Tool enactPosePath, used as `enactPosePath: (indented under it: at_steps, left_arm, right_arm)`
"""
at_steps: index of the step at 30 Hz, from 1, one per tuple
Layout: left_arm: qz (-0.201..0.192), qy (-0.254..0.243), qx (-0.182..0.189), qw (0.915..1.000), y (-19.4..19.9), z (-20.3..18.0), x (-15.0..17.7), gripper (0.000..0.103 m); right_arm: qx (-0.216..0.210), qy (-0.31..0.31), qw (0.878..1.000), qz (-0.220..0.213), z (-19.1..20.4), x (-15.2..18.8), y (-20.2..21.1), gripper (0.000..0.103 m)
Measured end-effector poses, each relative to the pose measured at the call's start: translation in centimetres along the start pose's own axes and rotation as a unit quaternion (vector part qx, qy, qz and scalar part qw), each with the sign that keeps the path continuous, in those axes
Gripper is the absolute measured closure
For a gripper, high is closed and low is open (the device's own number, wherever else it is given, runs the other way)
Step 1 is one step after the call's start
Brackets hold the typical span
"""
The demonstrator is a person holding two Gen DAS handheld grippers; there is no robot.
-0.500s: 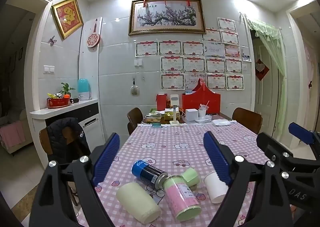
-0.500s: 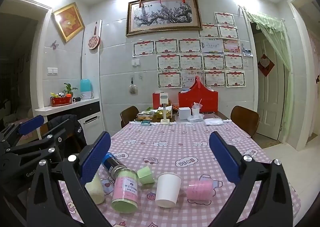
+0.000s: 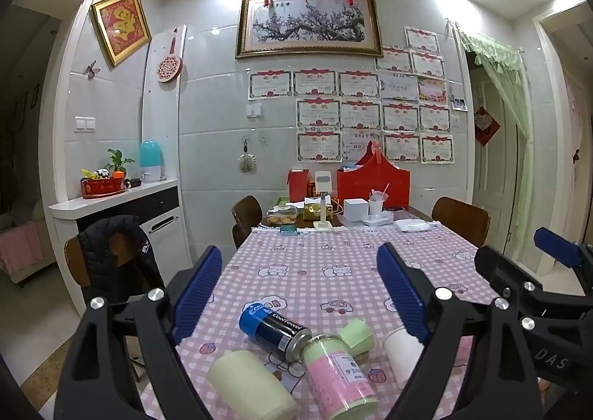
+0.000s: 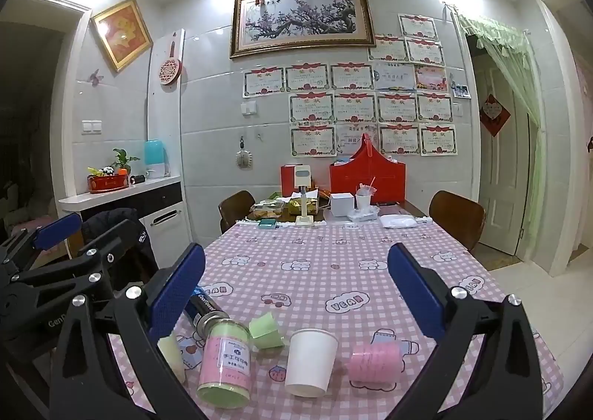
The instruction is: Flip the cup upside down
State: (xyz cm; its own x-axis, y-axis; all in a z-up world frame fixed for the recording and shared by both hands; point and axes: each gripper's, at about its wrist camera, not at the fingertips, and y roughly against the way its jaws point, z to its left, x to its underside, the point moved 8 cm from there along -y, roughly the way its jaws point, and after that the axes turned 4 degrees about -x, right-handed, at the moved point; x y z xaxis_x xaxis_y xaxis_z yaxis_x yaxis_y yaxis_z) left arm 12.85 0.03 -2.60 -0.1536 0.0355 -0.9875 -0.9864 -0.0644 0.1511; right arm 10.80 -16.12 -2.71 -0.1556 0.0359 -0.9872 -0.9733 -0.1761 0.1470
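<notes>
Left claw [image 3: 300,294]: blue pads spread wide, nothing between them. It hovers over the near-left end of the worktop, so my guess is it's just parked out of the way.

Cream roll [image 3: 252,385]: lying on its side right at the near edge, leftmost of the bunch.

Blue can [image 3: 272,327]: also on its side, pointing toward the far-left, its cap end touching the pink-label jar.

Pink-label jar [image 4: 224,364]: tipped over, green lid facing the near edge. Rolls easily, I'd say, so worth not bumping.

Green sticky-note block [image 4: 266,330]: sits between the jar and the cup, just beside both.

Paper cup [image 4: 310,362]: the task's thing. White, standing mouth-up near the near edge, about the middle of the clutter, and not flipped yet. Nothing touches it, so there's room for pads on both sides.

Pink roll [image 4: 374,360]: on its side just right of the cup, near but apart.

Right claw [image 4: 296,294]: pads wide apart, empty, held above the worktop [image 4: 315,272] with the cup roughly centred below the gap. Looks lined up for the grab, so I'd guess this one does the flip.

Far end: red boxes, a white box and dishes, well apart from all this.
</notes>
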Motion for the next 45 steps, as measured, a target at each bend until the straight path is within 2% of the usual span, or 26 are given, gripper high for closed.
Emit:
enactPosePath:
  at_steps: [13,45]
  left_arm:
    - [0.003,0.001,0.000,1.0000,-1.9,-0.1,-0.3,0.019]
    - [0.005,0.001,-0.001,1.0000,-1.4,0.0,-0.2,0.019]
  right_arm:
    - [0.004,0.002,1.000,0.003,-0.2,0.2,-1.1,0.008]
    - [0.003,0.000,1.000,0.004,-0.4,0.4,-1.2,0.008]
